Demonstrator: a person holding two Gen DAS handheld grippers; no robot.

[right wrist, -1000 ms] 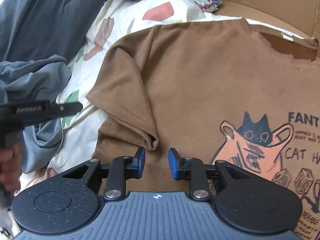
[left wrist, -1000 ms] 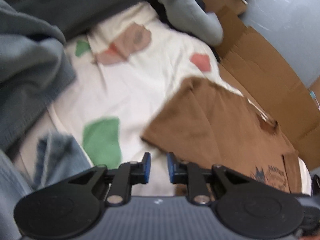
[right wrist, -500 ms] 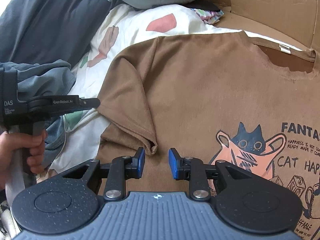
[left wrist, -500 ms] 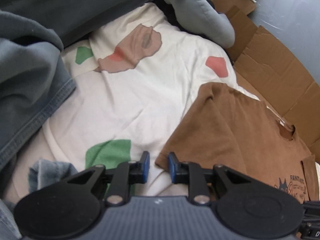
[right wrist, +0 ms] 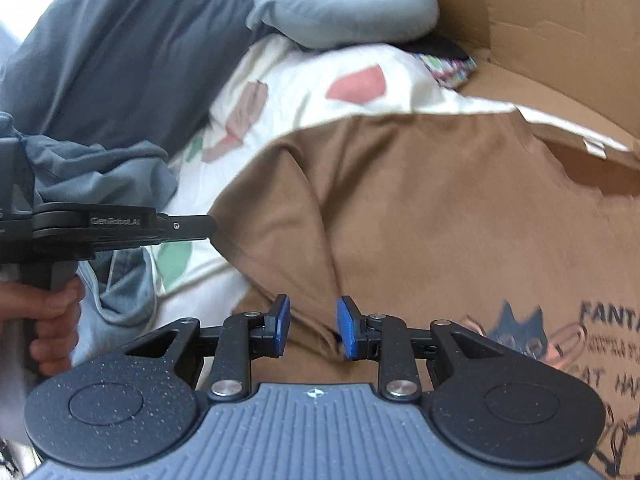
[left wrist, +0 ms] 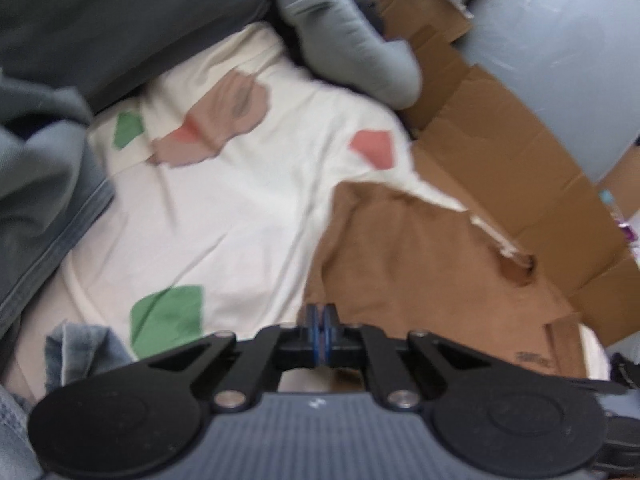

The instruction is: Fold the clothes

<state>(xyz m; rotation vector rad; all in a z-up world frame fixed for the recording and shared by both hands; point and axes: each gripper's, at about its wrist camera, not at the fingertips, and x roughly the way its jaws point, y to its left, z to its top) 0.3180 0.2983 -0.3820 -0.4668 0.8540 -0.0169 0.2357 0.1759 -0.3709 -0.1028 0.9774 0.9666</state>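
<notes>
A brown T-shirt (right wrist: 440, 208) with a cat print (right wrist: 520, 332) lies spread, front up, on a patterned cream sheet (left wrist: 240, 208). My left gripper (left wrist: 320, 320) is shut on the edge of the shirt's left sleeve, blue pads pressed together with the brown cloth at their tips. In the right wrist view the left gripper (right wrist: 210, 226) comes in from the left and meets the sleeve corner, which is drawn out toward it. My right gripper (right wrist: 314, 326) hovers open over the shirt's lower left side, near the sleeve hem. The cloth lies below its pads, not pinched.
A grey neck pillow (right wrist: 344, 12) and a dark grey blanket (right wrist: 120, 60) lie at the back. Flattened cardboard (left wrist: 500, 128) borders the shirt on the right. Blue denim clothes (left wrist: 40, 200) are heaped on the left. A hand (right wrist: 48, 320) holds the left gripper's handle.
The left gripper's jaws have closed onto the brown sleeve edge, which is now pulled out to the left. The right gripper has stayed open and risen a little.
</notes>
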